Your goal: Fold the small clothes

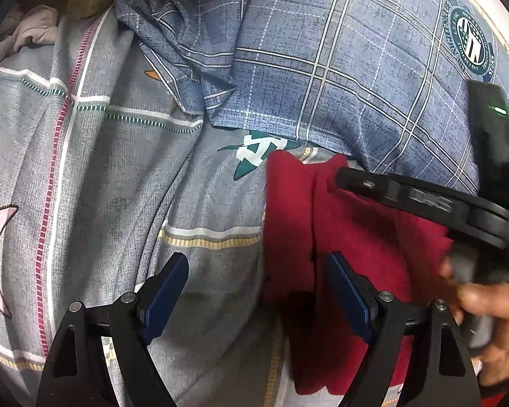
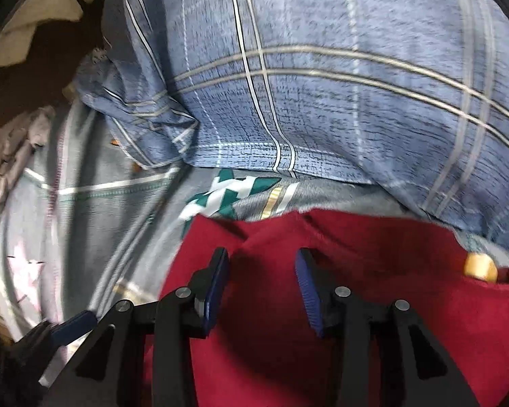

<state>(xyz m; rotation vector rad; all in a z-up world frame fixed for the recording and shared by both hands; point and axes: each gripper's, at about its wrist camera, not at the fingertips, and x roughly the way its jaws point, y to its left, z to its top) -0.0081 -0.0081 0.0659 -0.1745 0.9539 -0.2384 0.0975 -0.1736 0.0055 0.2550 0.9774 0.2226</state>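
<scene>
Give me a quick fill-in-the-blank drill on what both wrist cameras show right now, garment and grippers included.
1. The small garment lying on the bedding is ____ in colour.
2. The left gripper has its jaws ____, with nothing between the pads.
3. The blue checked sheet carries a round ____ near its far right corner.
4. The star printed on the grey sheet just beyond the garment is ____.

Missing words: red; open; emblem; green

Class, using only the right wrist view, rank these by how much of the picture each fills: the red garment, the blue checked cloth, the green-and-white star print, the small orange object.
1. blue checked cloth
2. red garment, though it lies nearer the camera, so true size is unsure
3. green-and-white star print
4. small orange object
</scene>
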